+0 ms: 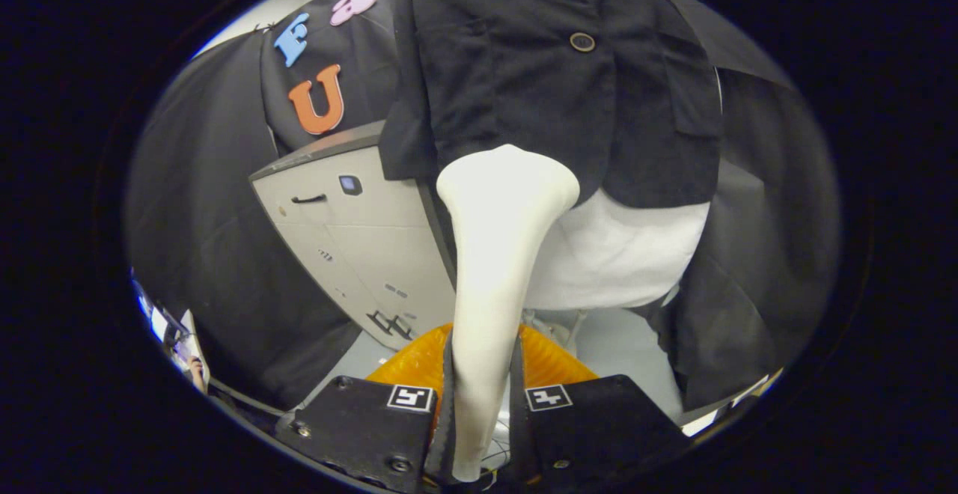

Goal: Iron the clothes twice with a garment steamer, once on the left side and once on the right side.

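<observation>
My gripper is shut on the slim handle of a white garment steamer, which rises between the fingers to a flared head. The head rests against the lower hem of a black buttoned jacket hanging on a white mannequin torso. It sits on the jacket's left panel, left of the button line. The steamer's face is turned away from me, so I cannot tell whether it touches the cloth.
A grey cabinet-like machine with a small handle stands left of the mannequin. An orange ribbed object lies low just beyond the fingers. Black cloth hangs on both sides and behind.
</observation>
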Demonstrator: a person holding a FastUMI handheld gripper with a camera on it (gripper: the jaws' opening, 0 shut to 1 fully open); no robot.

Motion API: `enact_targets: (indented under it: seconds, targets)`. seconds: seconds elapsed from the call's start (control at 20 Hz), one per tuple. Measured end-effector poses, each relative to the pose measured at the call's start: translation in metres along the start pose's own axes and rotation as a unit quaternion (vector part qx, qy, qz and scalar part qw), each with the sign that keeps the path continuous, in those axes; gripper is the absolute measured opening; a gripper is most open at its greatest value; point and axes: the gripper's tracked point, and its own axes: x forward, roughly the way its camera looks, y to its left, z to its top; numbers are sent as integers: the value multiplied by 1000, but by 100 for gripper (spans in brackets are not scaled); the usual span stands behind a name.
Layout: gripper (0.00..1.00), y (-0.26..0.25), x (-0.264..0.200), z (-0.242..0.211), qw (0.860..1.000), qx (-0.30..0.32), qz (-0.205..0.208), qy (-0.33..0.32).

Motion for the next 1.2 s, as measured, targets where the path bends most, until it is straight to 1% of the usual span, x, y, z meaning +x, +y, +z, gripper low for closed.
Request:
enact_targets:
  seconds: [0.15,0.3,0.5,0.7,0.9,1.0,1.1,1.2]
  targets:
    - [32,0,-24,19,1000,8,11,-23]
    - [32,-4,-62,57,997,20,28,-64]
    - [32,-31,-123,118,990,28,29,-136]
    - [32,-60,-172,179,976,21,23,-214]
    - [32,-79,-198,244,959,1,9,-283]
    - [32,-84,-207,274,952,-13,3,-307]
    - [32,-86,-217,305,941,-30,-2,-337]
    - [32,-89,-225,341,926,-44,-13,-374]
